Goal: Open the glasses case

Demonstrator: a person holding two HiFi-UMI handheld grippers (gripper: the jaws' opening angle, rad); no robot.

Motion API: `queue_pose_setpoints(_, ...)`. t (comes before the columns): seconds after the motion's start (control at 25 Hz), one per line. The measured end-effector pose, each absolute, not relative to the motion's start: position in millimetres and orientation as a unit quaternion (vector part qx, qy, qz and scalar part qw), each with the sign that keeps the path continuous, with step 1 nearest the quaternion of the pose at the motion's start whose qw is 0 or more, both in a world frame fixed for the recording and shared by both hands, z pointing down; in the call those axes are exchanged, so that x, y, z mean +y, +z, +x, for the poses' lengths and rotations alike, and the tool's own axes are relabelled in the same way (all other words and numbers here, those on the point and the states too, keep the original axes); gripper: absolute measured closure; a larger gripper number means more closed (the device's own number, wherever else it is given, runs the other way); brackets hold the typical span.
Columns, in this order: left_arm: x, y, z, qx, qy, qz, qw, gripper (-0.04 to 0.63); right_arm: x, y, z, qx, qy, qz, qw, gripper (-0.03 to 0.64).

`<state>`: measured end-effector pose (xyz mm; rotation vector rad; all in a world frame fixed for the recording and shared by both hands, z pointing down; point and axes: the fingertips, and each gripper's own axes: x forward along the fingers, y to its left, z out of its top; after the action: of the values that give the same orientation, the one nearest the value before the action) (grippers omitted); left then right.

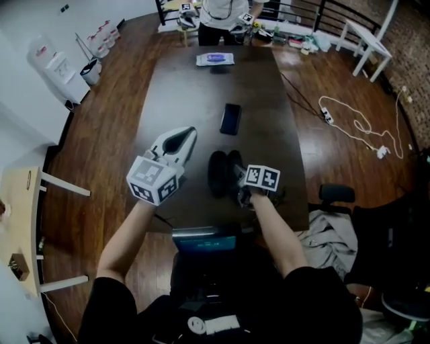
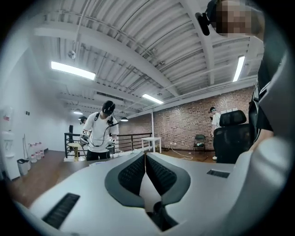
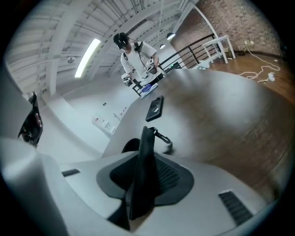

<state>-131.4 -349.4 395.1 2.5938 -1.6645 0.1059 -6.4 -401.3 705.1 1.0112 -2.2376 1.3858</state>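
The black glasses case (image 1: 217, 173) lies on the dark table (image 1: 195, 94) near its front edge, seen as two dark oval halves side by side. My right gripper (image 1: 236, 180) reaches onto its right half. In the right gripper view a thin black edge of the case (image 3: 144, 175), with a small metal clasp (image 3: 161, 137) at its far end, stands between the pads of my right gripper (image 3: 146, 156), which press on it. My left gripper (image 1: 191, 132) hovers left of the case, apart from it. Its pads meet with nothing between them (image 2: 144, 154).
A black phone (image 1: 230, 119) lies mid-table beyond the case. A flat white package (image 1: 215, 59) sits at the far end, where a person (image 1: 222, 13) stands. A black chair (image 1: 336, 195) is at the right. White cable (image 1: 356, 124) trails over the wooden floor.
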Motion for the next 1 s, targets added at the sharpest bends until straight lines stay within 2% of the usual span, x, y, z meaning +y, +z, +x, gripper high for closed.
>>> queue_pose_setpoints(0.04,-348.4,392.9,-135.5,-0.550,0.039,0.834,0.016,0.603,-402.5,700.5,-7.9,-0.788,0.482,0.351,0.151,0.491)
queue_pose_setpoints(0.12,-347.5,389.3,-143.9,-0.576,0.055,0.815,-0.015,0.603,-406.8,688.3,-9.7,-0.801,0.472,0.345,0.131,0.411)
queue_pose_setpoints(0.24,-345.8,387.9,-151.0,-0.600,0.049,0.798,-0.022,0.604,-412.4,663.6,-7.0,-0.828,0.434,0.340,0.101,0.403)
queue_pose_setpoints(0.28,-344.8,386.5,-151.7,-0.602,0.036,0.797,-0.016,0.604,-413.2,652.0,-5.8,-0.841,0.415,0.336,0.089,0.410)
queue_pose_setpoints(0.36,-342.4,381.7,-151.6,-0.599,0.013,0.800,-0.010,0.604,-411.6,623.4,-5.3,-0.871,0.361,0.326,0.071,0.489)
queue_pose_setpoints(0.44,-340.6,376.8,-148.6,-0.591,0.007,0.806,-0.020,0.606,-406.1,590.2,-5.4,-0.901,0.290,0.315,0.063,0.542)
queue_pose_setpoints(0.6,-336.2,371.8,-131.2,-0.575,0.011,0.816,-0.059,0.604,-383.8,497.2,-6.2,-0.944,0.166,0.285,-0.015,0.588)
queue_pose_setpoints(0.8,-324.8,369.6,-95.1,-0.523,-0.008,0.847,-0.095,0.603,-327.4,384.4,-5.2,-0.967,0.002,0.215,-0.136,0.603)
queue_pose_setpoints(0.88,-321.6,371.7,-91.9,-0.540,0.010,0.836,-0.103,0.597,-303.0,367.9,-9.6,-0.973,-0.006,0.182,-0.140,0.603)
queue_pose_setpoints(1.0,-308.6,373.5,-88.4,-0.565,0.025,0.821,-0.083,0.597,-282.1,375.1,-15.1,-0.970,-0.050,0.225,-0.075,0.601)
